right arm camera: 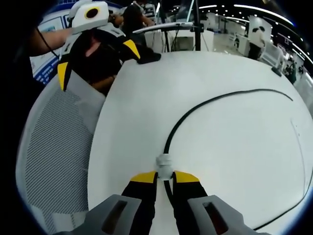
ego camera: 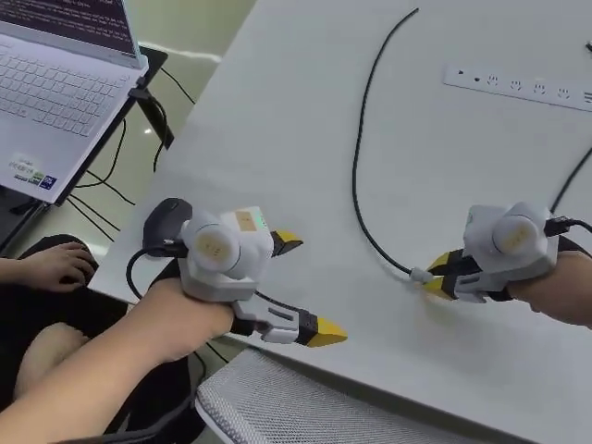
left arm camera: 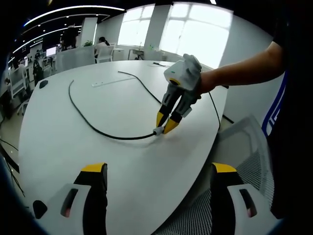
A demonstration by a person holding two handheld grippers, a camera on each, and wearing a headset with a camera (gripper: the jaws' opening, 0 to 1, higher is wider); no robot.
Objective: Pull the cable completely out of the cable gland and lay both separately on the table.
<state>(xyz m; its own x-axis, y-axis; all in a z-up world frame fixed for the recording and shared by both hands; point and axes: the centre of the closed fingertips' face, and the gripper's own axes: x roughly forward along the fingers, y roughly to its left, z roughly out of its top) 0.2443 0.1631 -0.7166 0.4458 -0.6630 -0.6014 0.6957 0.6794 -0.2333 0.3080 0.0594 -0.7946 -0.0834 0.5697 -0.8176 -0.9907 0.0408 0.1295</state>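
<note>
The white cable gland [ego camera: 421,275] lies on the white desk [ego camera: 277,139], close to the front edge on the right side. It sits on the end of the black cable [ego camera: 356,176]. From there the cable bends away across the desk toward the far edge.

The right gripper [ego camera: 442,275] has its yellow tips pressed almost together. In the right gripper view they pinch the cable just behind the cable gland, and the gland pokes out in front of the tips. The left gripper [ego camera: 305,287] has its jaws spread wide and holds nothing. It hangs at the front edge of the desk, well apart from the gland, above a white mesh chair [ego camera: 277,407].

A laptop [ego camera: 55,74] stands off the left edge of the desk, and a power strip [ego camera: 518,88] lies near the far right corner.

The job looks like it has only just begun. The cable is not yet pulled out, so the two things are one piece. I think the left gripper must grab the gland next. Then the cable has to slide out all the way, and both parts have to be laid down apart.
</note>
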